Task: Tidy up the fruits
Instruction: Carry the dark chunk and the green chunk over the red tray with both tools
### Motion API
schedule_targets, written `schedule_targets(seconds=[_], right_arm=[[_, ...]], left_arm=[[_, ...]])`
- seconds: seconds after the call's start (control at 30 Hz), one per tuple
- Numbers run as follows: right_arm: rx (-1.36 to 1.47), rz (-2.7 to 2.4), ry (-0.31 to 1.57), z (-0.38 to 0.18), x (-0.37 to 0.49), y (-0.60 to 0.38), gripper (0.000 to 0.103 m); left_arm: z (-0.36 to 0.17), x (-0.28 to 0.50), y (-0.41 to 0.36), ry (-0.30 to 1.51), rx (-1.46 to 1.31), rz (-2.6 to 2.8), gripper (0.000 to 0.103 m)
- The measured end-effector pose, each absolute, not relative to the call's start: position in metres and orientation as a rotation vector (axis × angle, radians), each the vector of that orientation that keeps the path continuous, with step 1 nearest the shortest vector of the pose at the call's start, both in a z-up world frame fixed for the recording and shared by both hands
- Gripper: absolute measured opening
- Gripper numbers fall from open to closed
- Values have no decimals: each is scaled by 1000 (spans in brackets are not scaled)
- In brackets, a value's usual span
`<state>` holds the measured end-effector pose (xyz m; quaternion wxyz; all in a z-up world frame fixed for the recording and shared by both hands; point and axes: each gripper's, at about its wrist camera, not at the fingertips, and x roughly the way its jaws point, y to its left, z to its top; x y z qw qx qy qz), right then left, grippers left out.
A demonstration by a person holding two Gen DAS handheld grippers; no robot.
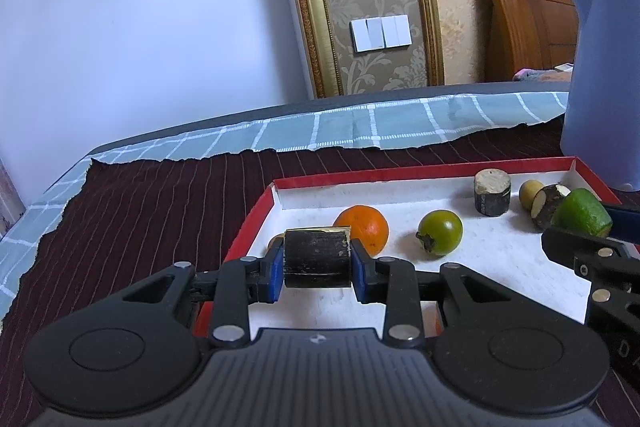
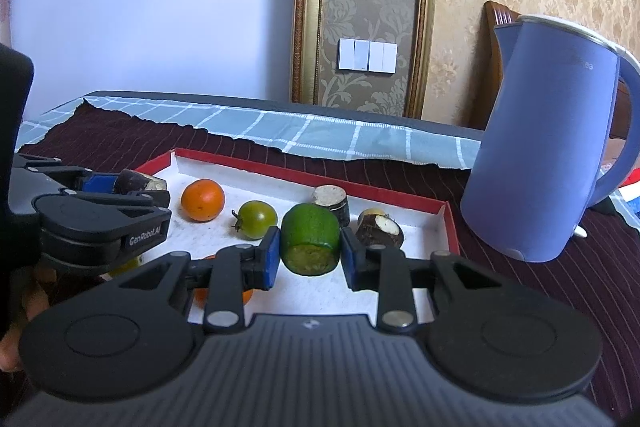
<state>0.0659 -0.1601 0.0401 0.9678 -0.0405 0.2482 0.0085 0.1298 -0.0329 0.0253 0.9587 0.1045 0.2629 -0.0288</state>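
My left gripper (image 1: 317, 263) is shut on a dark sugarcane piece (image 1: 316, 257), held over the left part of the red-rimmed white tray (image 1: 420, 173). My right gripper (image 2: 307, 254) is shut on a cut green fruit piece (image 2: 310, 243) above the tray's middle (image 2: 280, 169). In the tray lie an orange (image 1: 366, 227), a green tomato (image 1: 440, 231), another dark sugarcane stub (image 1: 492, 193) and a cut dark root piece (image 1: 550, 207). The right gripper with the green fruit (image 1: 584, 213) shows at the right edge of the left wrist view.
A blue electric kettle (image 2: 548, 155) stands right of the tray on the dark striped cloth (image 2: 520, 267). A checked cloth (image 1: 360, 127) covers the table's far edge. Another orange fruit (image 2: 224, 295) lies in the tray under my right gripper.
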Motion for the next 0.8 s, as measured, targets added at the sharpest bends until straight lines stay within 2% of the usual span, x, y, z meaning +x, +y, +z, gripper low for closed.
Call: schedule_targets(seconds=[0.8], right_arm=[[-91, -5, 522, 41, 110, -162, 29]], left_arm=[[25, 164, -40, 543, 205, -37, 32]])
